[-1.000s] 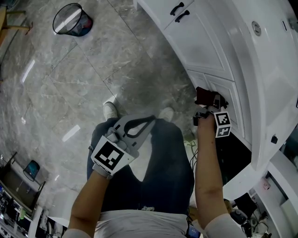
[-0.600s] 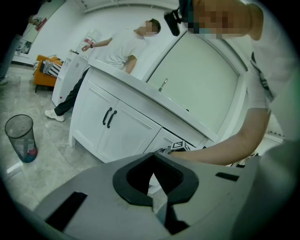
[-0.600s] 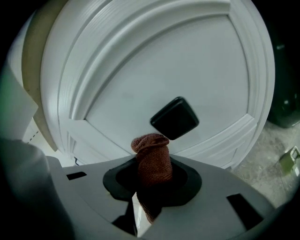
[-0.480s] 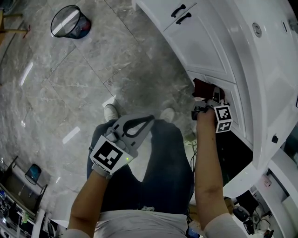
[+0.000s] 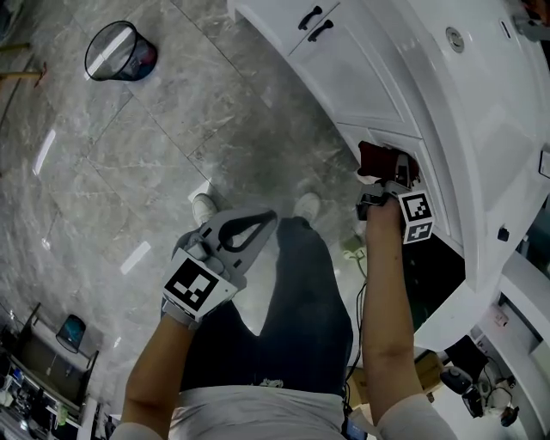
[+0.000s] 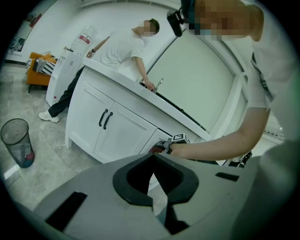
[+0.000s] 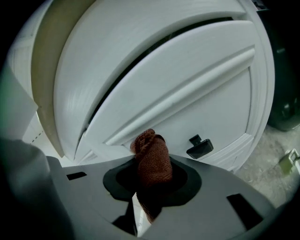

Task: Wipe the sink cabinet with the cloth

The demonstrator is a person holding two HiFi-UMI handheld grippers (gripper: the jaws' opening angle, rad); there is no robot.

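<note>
A dark red cloth (image 5: 375, 159) is bunched between the jaws of my right gripper (image 5: 384, 174), which is shut on it. The cloth (image 7: 151, 157) presses against a white drawer front (image 7: 187, 108) of the sink cabinet (image 5: 378, 86), just left of a small black handle (image 7: 200, 146). In its own view my right gripper (image 7: 149, 190) has the cloth sticking out past the jaw tips. My left gripper (image 5: 271, 216) hangs over my legs, away from the cabinet, its jaws together and holding nothing. From the left gripper (image 6: 155, 199) view the cabinet and my right arm are visible.
A mesh waste bin (image 5: 120, 51) stands on the grey marble floor at the far left. Two black door handles (image 5: 311, 21) sit on the cabinet doors further along. A dark open space (image 5: 430, 279) lies beside my right arm. Another person (image 6: 119, 47) leans over the sink counter.
My right gripper has slid the cloth a little farther along the drawer front. The left gripper has barely moved.
</note>
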